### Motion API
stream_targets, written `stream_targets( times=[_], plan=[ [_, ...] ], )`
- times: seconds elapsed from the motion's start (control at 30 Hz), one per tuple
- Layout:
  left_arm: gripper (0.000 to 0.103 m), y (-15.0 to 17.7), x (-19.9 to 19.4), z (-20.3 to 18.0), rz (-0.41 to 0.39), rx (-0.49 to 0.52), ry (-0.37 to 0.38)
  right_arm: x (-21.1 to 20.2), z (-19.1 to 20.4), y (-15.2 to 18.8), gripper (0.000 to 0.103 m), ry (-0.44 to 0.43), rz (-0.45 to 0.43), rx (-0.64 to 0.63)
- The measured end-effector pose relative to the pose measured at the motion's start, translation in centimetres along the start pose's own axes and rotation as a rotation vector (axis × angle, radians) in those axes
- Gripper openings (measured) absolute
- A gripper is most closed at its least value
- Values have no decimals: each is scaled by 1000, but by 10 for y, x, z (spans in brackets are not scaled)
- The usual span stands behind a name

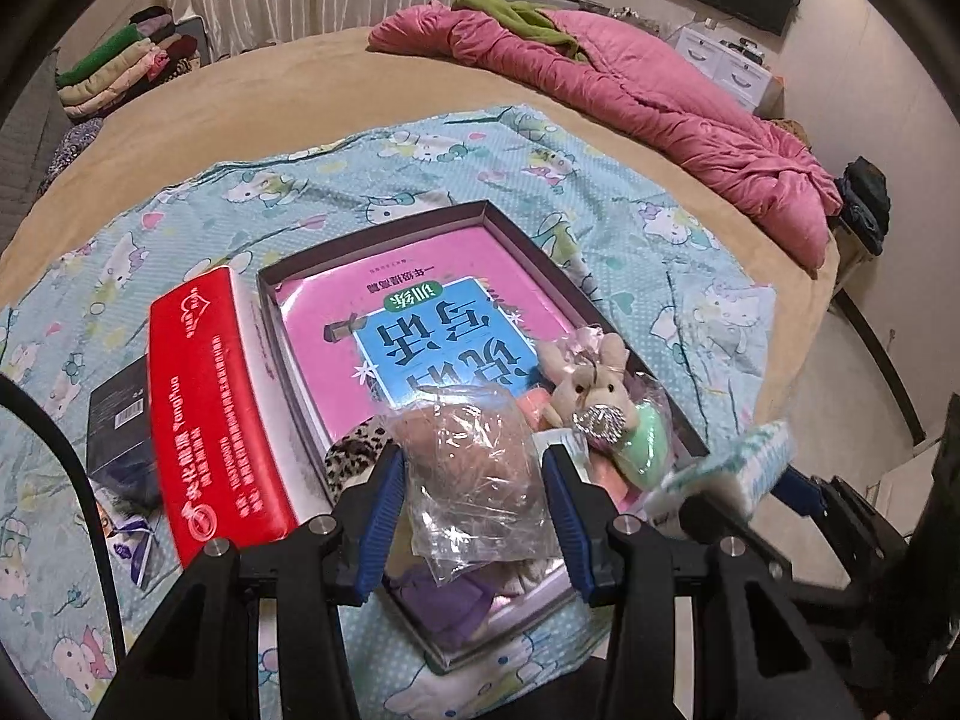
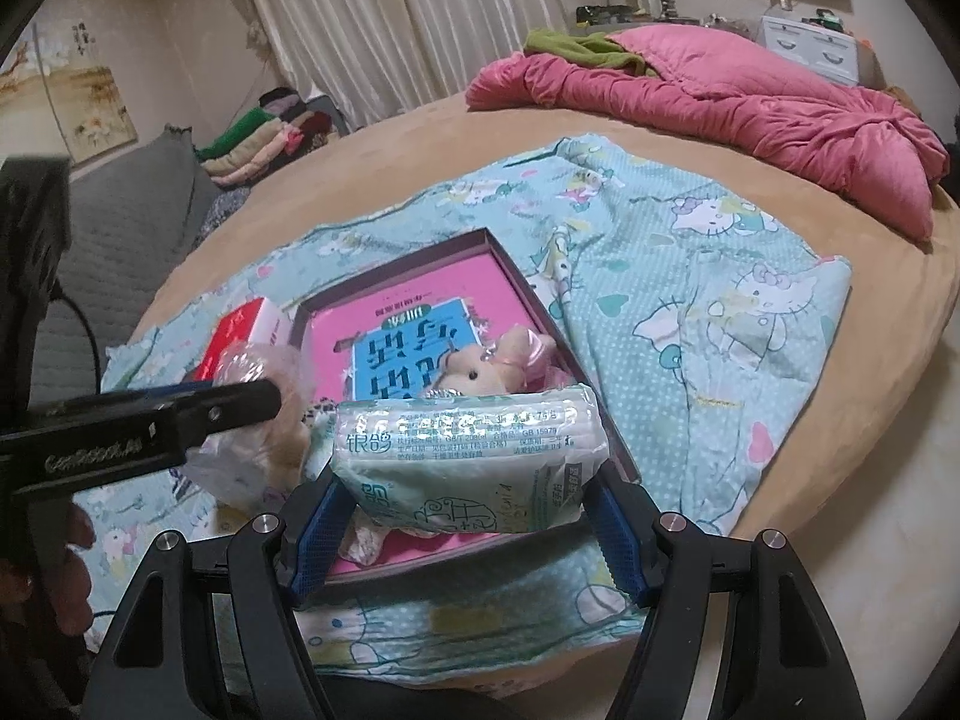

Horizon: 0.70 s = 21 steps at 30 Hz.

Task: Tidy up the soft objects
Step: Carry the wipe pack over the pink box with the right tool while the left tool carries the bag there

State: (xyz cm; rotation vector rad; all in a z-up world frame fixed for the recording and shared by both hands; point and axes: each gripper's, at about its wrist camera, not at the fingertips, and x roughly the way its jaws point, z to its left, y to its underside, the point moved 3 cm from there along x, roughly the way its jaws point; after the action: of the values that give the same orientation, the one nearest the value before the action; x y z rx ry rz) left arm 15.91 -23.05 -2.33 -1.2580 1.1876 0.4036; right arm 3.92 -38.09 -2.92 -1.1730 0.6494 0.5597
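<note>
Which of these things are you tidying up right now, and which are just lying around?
Being tidied:
left claw shut on the clear bag
right claw shut on the tissue pack
open box
bunny toy in the box

Just lying about:
red carton
pink quilt
folded clothes pile
black box

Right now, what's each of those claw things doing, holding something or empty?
Left gripper: closed on a clear plastic bag with something soft inside.
Right gripper: closed on a tissue pack.
</note>
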Motion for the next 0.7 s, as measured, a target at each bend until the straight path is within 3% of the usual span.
stream_targets(
  times=[0.7],
  plan=[
    [48,-10,52,5,64,-25,6,27,3,7,74,20,67,-41]
  ],
)
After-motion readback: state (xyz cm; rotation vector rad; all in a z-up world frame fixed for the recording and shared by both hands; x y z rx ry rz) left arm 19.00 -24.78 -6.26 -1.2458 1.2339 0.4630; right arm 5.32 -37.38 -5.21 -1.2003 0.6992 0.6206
